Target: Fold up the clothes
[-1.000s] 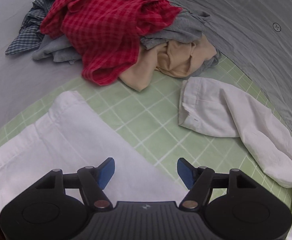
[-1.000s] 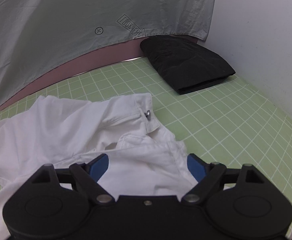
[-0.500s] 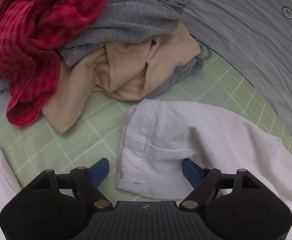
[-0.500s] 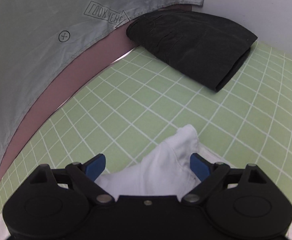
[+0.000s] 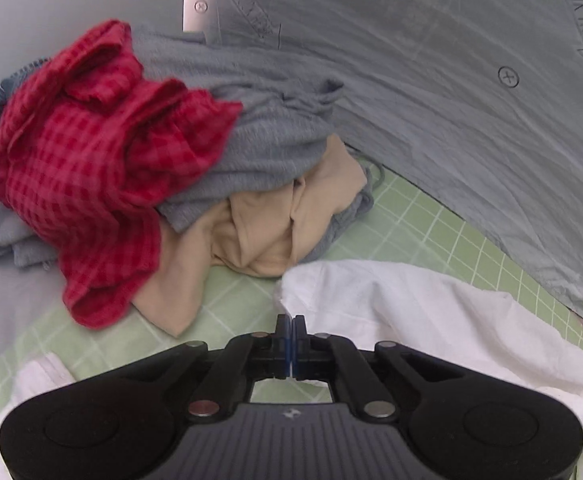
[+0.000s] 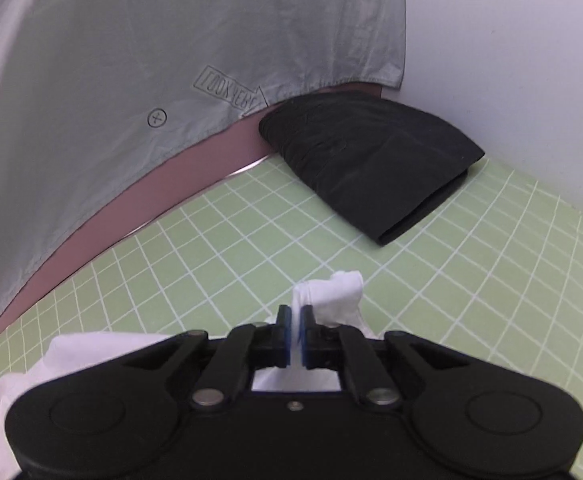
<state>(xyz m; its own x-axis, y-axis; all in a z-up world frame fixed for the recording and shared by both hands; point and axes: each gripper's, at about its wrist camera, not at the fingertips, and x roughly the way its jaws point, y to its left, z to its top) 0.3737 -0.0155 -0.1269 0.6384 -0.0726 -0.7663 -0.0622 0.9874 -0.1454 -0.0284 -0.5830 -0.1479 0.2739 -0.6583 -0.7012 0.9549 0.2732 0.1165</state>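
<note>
A white garment (image 5: 431, 312) lies on the green grid mat (image 5: 431, 220). My left gripper (image 5: 290, 330) is shut on the garment's near corner edge, which runs off to the right. In the right wrist view my right gripper (image 6: 296, 320) is shut on another part of the white garment (image 6: 331, 292); a bunched tip of cloth sticks up past the fingers and more white cloth trails off to the lower left.
A pile of unfolded clothes lies at the back left: a red checked shirt (image 5: 91, 168), a grey knit piece (image 5: 259, 120) and a beige piece (image 5: 267, 224). A folded black garment (image 6: 371, 164) lies at the mat's far right corner. A grey cloth backdrop (image 6: 131, 60) hangs behind.
Both grippers went from open to shut on the white garment. The left gripper moved from the flat white cloth to the garment's corner near the pile. The right one closed on the cloth tip.
</note>
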